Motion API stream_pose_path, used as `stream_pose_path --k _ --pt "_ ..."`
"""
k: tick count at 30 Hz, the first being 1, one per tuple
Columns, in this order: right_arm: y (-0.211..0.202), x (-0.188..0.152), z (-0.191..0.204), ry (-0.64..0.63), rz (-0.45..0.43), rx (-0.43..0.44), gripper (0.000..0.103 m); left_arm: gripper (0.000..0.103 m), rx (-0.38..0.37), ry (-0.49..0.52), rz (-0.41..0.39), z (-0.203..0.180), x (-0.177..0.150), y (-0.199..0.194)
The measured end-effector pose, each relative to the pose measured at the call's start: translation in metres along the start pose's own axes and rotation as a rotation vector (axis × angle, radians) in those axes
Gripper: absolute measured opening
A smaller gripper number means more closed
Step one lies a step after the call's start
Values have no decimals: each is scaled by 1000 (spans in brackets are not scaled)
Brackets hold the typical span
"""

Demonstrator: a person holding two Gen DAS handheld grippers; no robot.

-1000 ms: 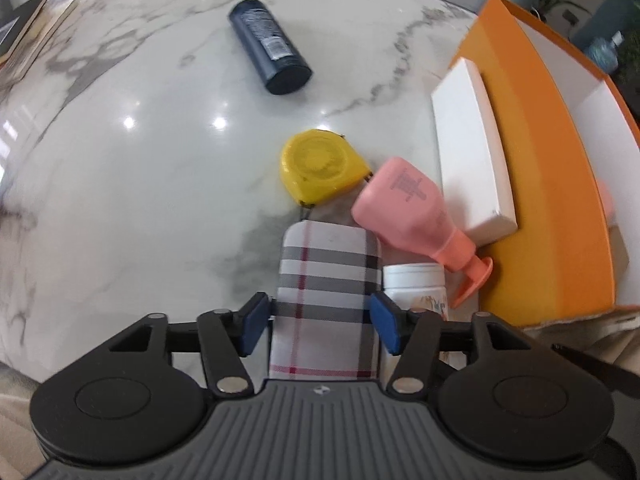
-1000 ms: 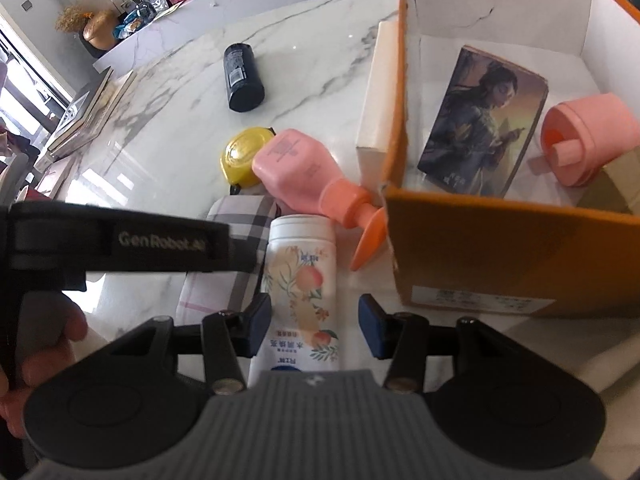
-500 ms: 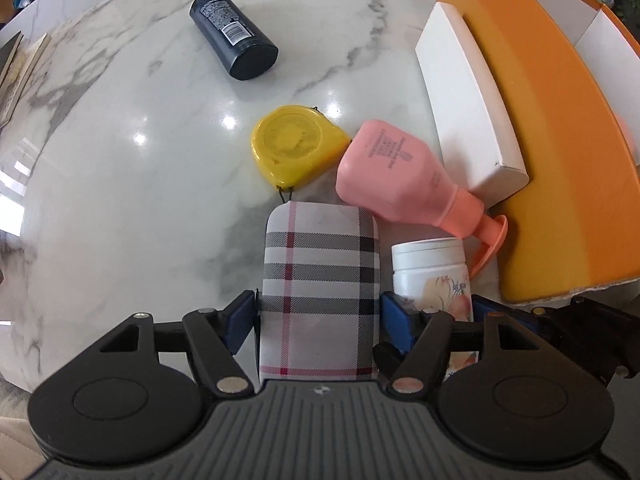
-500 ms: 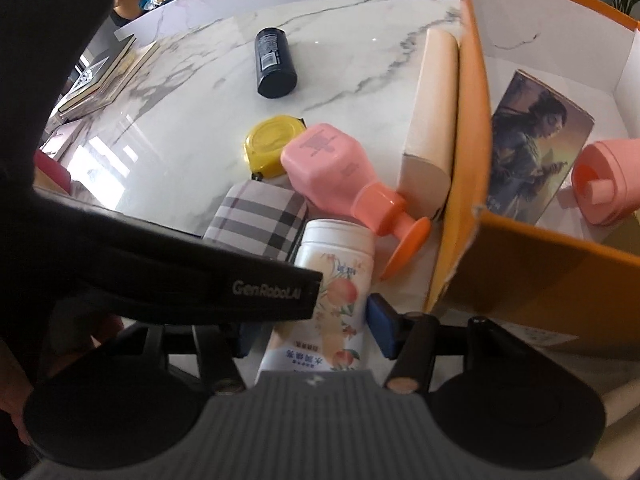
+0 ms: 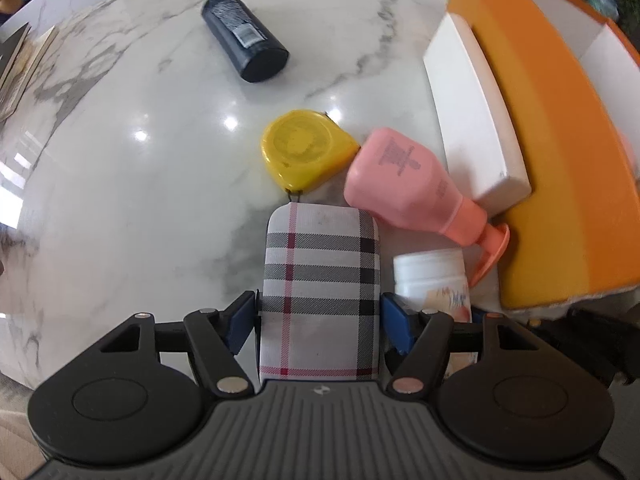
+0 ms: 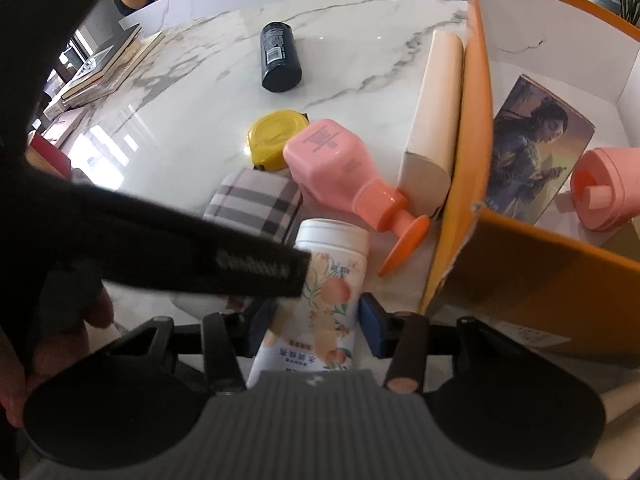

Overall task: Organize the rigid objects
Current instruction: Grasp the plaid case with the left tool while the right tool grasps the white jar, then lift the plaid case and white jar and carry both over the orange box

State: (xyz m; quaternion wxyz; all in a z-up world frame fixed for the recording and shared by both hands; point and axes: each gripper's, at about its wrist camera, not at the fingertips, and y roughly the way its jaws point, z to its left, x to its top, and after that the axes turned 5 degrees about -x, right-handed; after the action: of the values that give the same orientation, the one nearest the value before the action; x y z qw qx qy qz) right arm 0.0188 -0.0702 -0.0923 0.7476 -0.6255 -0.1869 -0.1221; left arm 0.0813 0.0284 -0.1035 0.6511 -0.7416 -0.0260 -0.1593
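Left wrist view: left gripper [image 5: 319, 322] points steeply down at the marble table [image 5: 132, 184].
Left gripper state: both blue pads lie against the sides of the plaid case [image 5: 320, 280], so it is clamped on the case.
Plaid case: lies flat on the table, just beside the white bottle [image 5: 430, 280], on the side away from the orange box [image 5: 560, 168].
Right gripper [image 6: 316, 330] state: jaws closing with the white bottle [image 6: 328, 276] between them; the far-side pad sits at the bottle wall, the near-side pad is partly hidden behind the other tool, so contact there is probably made but not plainly seen.
White bottle: lies on its side, cap end away from the camera, close to the box corner.
Pink bottle [image 6: 332, 164]: on its side, beside the box; its orange pump head [image 6: 400, 236] points toward the white bottle.
Tape measure [image 5: 304, 150]: yellow, touching the pink bottle [image 5: 396, 184] on the side away from the box.
White carton [image 5: 472, 120]: lies along the outer wall of the box.
Black can [image 6: 279, 57]: on its side, well apart from the box.
Box contents: picture box [image 6: 536, 148] and pink cup [image 6: 604, 188] lie inside the orange box [image 6: 520, 264].
Person: a hand [image 6: 52, 344] grips the left tool's handle.
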Motion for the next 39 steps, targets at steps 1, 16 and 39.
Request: stream_pose_path --k 1,16,39 --pt "-2 0 0 -3 -4 6 48 77 -6 -13 -9 2 0 -2" --pt "-19 7 7 9 -13 40 24 77 -58 -128 -123 23 -7 -37" --pt "16 15 48 -200 24 -95 47 77 -46 -224 -60 43 -8 -24"
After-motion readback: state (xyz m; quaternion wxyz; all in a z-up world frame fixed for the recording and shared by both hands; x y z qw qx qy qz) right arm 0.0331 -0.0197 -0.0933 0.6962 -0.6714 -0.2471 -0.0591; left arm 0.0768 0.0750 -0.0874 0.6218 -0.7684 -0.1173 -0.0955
